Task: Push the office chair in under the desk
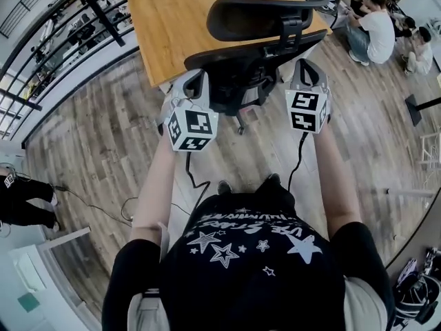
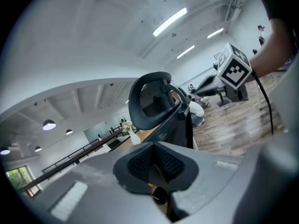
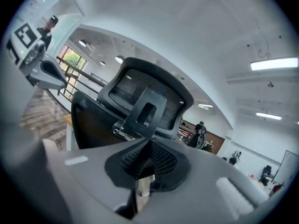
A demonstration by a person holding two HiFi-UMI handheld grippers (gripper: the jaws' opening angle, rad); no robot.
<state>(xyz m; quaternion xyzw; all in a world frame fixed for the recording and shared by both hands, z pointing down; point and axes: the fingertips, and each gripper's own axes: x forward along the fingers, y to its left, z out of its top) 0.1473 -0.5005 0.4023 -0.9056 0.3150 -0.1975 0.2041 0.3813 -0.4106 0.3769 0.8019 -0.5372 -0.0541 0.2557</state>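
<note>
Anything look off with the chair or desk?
Nothing stands out. The office chair stands upright at the edge of the desk. The left gripper and right gripper are shut and empty behind its backrest.

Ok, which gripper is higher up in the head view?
The right gripper, by the right end of the chair back; the left gripper sits lower in frame, at the back's left end.

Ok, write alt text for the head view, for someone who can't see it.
Seen from above, a person holds the left gripper and right gripper, both shut and empty, close behind the backrest of a black office chair facing a wooden desk. Other people sit at upper right.
</note>
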